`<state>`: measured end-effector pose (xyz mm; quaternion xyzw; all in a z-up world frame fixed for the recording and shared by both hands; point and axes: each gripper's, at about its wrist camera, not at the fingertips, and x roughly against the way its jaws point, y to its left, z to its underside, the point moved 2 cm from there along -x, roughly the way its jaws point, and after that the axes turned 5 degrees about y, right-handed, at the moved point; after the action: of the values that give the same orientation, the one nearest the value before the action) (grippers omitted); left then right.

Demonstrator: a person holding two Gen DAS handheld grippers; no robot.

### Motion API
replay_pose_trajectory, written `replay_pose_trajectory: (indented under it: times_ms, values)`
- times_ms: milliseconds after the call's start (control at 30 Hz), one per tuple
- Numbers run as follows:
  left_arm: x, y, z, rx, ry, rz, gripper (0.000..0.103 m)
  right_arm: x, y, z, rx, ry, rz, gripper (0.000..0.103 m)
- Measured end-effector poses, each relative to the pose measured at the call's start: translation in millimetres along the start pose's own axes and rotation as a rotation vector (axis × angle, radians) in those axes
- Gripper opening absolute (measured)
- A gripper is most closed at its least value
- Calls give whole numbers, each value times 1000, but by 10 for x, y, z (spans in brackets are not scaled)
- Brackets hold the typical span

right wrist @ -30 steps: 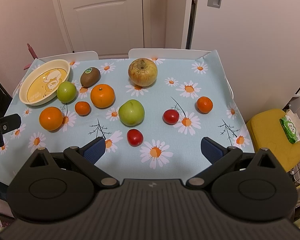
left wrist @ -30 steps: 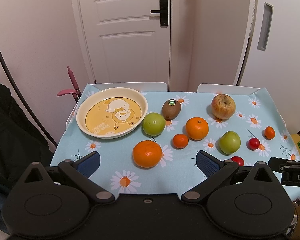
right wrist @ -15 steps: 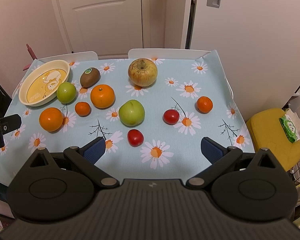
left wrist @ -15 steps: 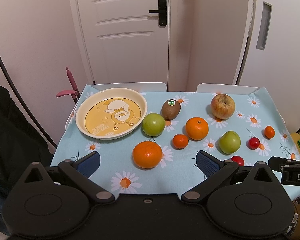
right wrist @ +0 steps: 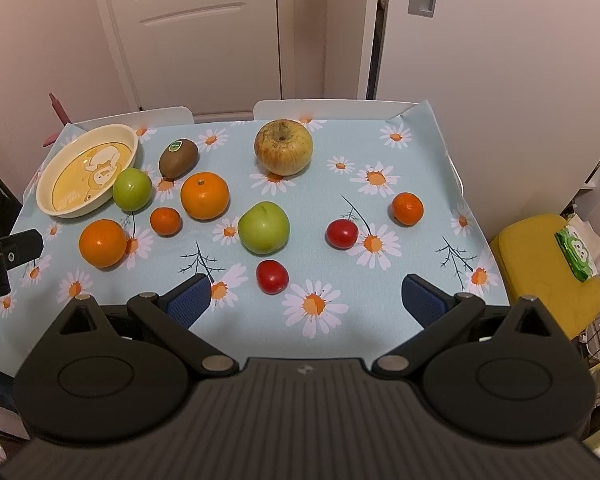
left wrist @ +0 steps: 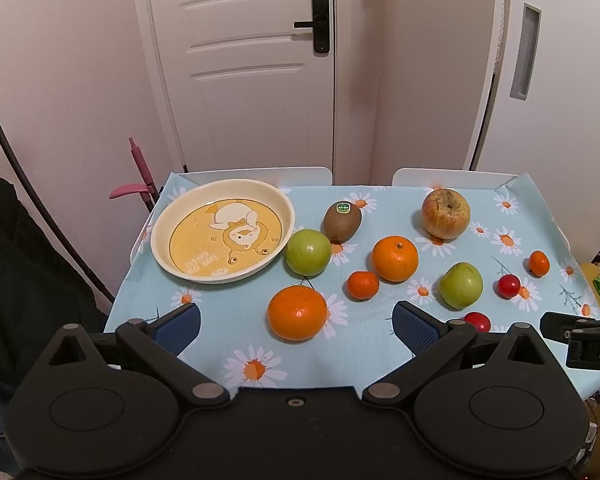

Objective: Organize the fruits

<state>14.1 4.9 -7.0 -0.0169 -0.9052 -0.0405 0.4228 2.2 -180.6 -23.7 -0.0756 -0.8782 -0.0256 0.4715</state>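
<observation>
A cream plate (left wrist: 162, 224) with a yellow cartoon centre sits empty at the table's far left; it also shows in the right wrist view (right wrist: 46, 184). Several fruits lie loose on the daisy cloth: a big orange (left wrist: 297, 312), a green apple (left wrist: 308, 252), a kiwi (left wrist: 342, 221), a second orange (left wrist: 395, 259), a small tangerine (left wrist: 363, 285), a yellowish apple (right wrist: 283, 152), another green apple (right wrist: 263, 227), two red tomatoes (right wrist: 272, 276) (right wrist: 341, 233) and a tangerine (right wrist: 407, 208). My left gripper (left wrist: 296, 326) is open above the near edge by the big orange. My right gripper (right wrist: 305, 300) is open and empty near the tomato.
The table (right wrist: 432, 160) stands against a white door (left wrist: 252, 60) and wall. A yellow stool (right wrist: 540, 256) with a green packet is off the right edge. A dark garment (left wrist: 28, 264) hangs at the left.
Both grippers have drifted very slightly; the view of the table barely shifts. Nothing has been grasped or moved.
</observation>
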Motion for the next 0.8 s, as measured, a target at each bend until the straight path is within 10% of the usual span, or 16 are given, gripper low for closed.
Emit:
replay_pose_trajectory:
  times_ms: [800]
  values:
    - [-987,38,136,59,1,-68,100,-1064,141,-193,205,6,-161,103]
